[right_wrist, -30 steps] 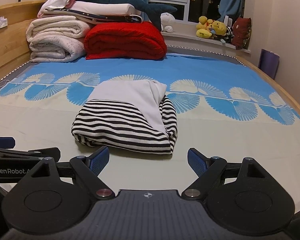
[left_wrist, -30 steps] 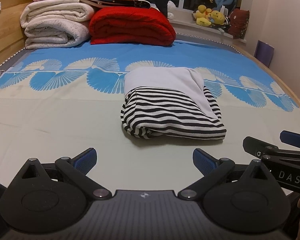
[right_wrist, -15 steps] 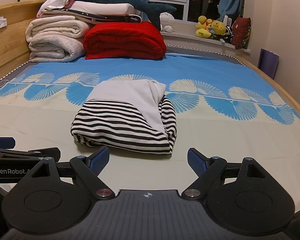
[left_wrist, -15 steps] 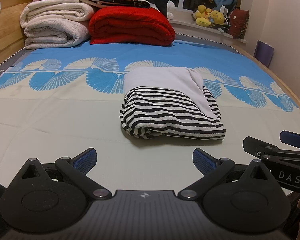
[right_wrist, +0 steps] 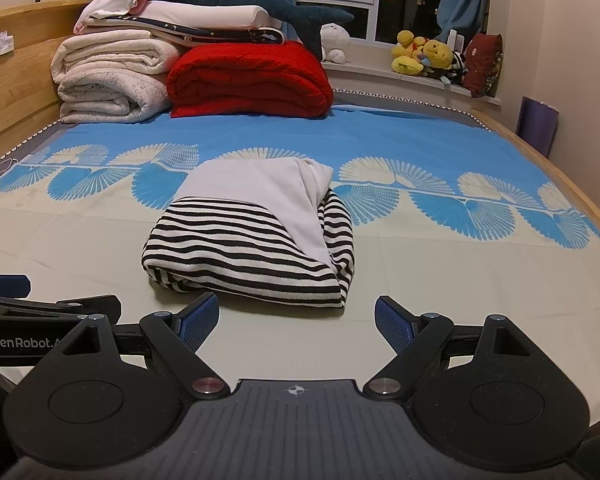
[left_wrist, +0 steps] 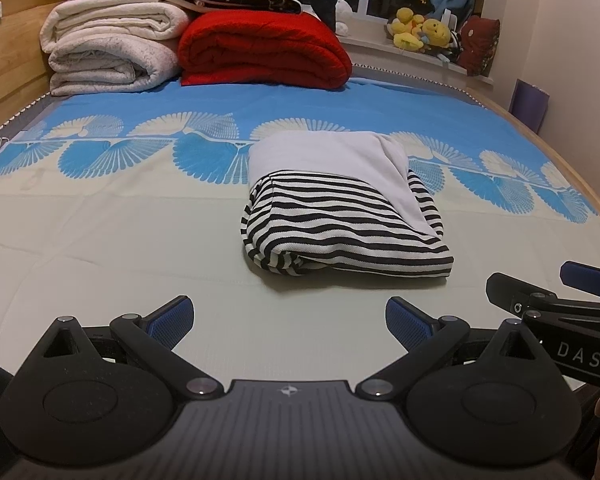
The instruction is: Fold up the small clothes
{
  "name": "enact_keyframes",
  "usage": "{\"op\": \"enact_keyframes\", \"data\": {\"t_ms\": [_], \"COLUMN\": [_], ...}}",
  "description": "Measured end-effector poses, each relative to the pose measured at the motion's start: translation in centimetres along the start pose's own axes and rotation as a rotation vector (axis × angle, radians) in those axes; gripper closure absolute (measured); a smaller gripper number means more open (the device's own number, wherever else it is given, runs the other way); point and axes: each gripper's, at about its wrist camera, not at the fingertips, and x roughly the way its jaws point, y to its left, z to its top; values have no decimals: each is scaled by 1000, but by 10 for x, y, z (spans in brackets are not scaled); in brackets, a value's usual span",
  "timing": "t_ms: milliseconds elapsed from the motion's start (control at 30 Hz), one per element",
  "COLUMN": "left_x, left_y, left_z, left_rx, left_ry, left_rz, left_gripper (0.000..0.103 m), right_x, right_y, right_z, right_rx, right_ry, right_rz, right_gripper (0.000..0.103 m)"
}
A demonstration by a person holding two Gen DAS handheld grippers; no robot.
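From my left wrist camera, the left gripper (left_wrist: 287, 320) sits low over the pale part of the sheet (left_wrist: 100, 240), its blue-padded fingers (left_wrist: 172, 318) spread wide with nothing between them. The folded garment (left_wrist: 340, 224) lies ahead and slightly right of centre, apart from the fingertips: a black-and-white striped bundle with a plain white panel folded across its far side and down its right edge. It rests where the pale sheet meets the blue fan pattern. At the right edge I see the right gripper (left_wrist: 560, 300) side-on, level with mine and clear of the cloth. At the head of the bed are a red blanket (left_wrist: 264, 48) and, beside it on the left, cream blankets (left_wrist: 108, 52) with more bedding stacked on top. Plush toys (left_wrist: 420, 34) sit on the windowsill.

From my right wrist camera, the right gripper (right_wrist: 296, 318) is likewise wide open and empty. The garment (right_wrist: 252, 240) lies ahead and left of centre; the left finger's tip (right_wrist: 198, 318) is just short of the bundle's near hem, and I cannot tell whether it touches. The left gripper (right_wrist: 40, 300) shows at the left edge, clear of the cloth. A dark plush shark (right_wrist: 252, 0) lies on top of the stacked bedding.
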Motion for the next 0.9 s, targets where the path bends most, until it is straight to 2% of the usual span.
{"op": "enact_keyframes", "data": {"t_ms": [900], "left_x": [2], "left_y": [0], "left_z": [-1], "left_rx": [-5], "left_ry": [5], "left_rz": [-2], "left_gripper": [1], "right_x": [2], "right_y": [-1], "right_z": [0], "right_rx": [5], "right_ry": [5], "right_rz": [0], "right_gripper": [17]}}
